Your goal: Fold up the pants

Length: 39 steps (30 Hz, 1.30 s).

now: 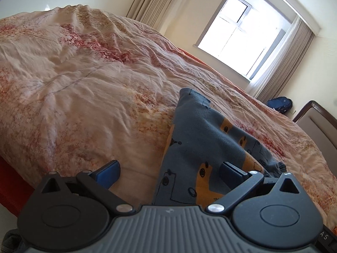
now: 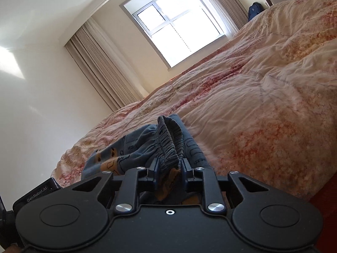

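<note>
The pants point(image 1: 202, 147) are blue-grey with orange cartoon prints and lie on the bed near its front edge. In the left wrist view my left gripper point(image 1: 170, 172) stands wide open, its blue fingertips point(image 1: 109, 171) spread apart, with a pant leg lying between them and over the right finger. In the right wrist view my right gripper point(image 2: 168, 165) is shut on the gathered elastic waistband point(image 2: 168, 141) of the pants point(image 2: 118, 156), which bunches up just beyond the fingers.
A rumpled cream quilt with red floral print point(image 1: 84, 80) point(image 2: 263, 88) covers the bed. A bright window point(image 1: 238, 33) point(image 2: 174, 27) with curtains is beyond. A dark blue bag point(image 1: 280, 103) and a headboard point(image 1: 316, 124) are at the far side.
</note>
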Available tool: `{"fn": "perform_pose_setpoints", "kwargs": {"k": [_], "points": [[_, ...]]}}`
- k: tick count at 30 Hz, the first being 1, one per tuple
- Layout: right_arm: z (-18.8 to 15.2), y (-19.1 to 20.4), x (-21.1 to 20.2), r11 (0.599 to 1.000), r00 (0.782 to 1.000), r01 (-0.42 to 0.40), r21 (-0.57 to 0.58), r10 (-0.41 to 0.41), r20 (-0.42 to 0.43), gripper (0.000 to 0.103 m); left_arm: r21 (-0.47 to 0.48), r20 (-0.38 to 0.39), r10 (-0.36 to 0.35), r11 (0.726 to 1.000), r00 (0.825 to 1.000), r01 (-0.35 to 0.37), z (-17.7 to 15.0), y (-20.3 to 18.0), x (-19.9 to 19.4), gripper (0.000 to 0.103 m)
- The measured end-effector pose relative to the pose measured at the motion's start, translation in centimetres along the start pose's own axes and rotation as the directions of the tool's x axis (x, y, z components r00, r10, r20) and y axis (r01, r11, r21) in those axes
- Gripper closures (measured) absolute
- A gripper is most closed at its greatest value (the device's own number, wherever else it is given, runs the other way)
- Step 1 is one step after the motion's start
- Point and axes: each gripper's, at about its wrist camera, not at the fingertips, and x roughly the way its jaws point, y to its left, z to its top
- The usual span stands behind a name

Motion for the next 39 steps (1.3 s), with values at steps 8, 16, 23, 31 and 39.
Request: {"fn": "perform_pose_setpoints", "kwargs": {"k": [8, 16, 23, 31, 39], "points": [[0.2, 0.7, -0.2, 0.998, 0.999, 0.035, -0.057, -0.033, 0.033, 0.003, 0.077, -0.015, 0.060, 0.995, 0.998, -0.059, -0.2, -1.4, 0.3, 0.000], [2.0, 2.3, 1.7, 0.950, 0.995, 0.069, -0.306, -0.042, 0.092, 0.000, 0.202, 0.004, 0.029, 0.979, 1.000, -0.030, 1.7, -2.9, 1.0, 0.000], [2.8, 3.4, 5.6, 0.887, 0.996, 0.069, -0.457, -0.036, 0.081, 0.000, 0.369, 0.060, 0.041, 0.927, 0.997, -0.061, 4.3, -5.5, 3.5, 0.000], [3.3, 1.9, 9.3, 0.852, 0.984, 0.177, -0.493, -0.139, 0.113, 0.001, 0.363, 0.033, 0.047, 0.930, 0.998, -0.056, 4.9, -5.4, 8.1, 0.000], [2.3, 0.7, 10.2, 0.842, 0.977, 0.206, -0.498, -0.146, 0.156, 0.001, 0.323, 0.043, 0.027, 0.946, 0.999, -0.040, 4.3, -4.4, 9.1, 0.000]]}}
